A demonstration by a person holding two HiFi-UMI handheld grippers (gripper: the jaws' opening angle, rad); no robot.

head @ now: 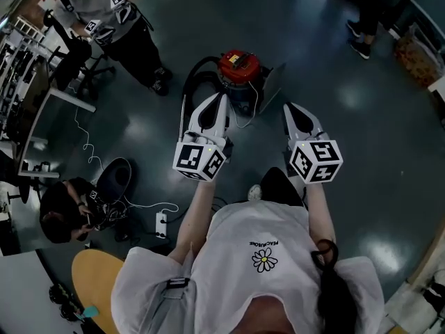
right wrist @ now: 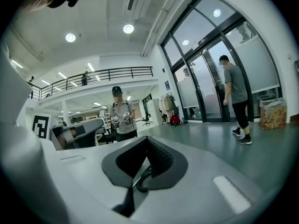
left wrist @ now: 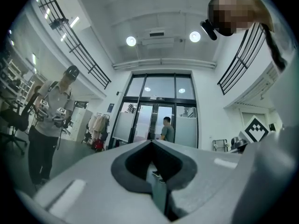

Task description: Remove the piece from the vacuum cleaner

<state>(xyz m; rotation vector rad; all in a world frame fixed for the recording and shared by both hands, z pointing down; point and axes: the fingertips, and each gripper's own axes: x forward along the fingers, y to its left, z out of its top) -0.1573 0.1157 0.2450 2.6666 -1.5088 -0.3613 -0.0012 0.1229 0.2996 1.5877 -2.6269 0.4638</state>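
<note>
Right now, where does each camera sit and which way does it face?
Head view: on the person's head, steeply down at the red vacuum cleaner; shows torso, left gripper, right gripper.
Left gripper view: on the left gripper, about level toward glass doors; shows shut jaws.
Right gripper view: on the right gripper, across the floor; shows shut jaws.
Shared: both gripper views show the capped bystander and the person at the doors.

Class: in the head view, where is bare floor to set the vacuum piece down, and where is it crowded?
Bare floor right of the vacuum cleaner, towards the standing person's shoes. Crowded left: hose, cables, power strip, seated person.
</note>
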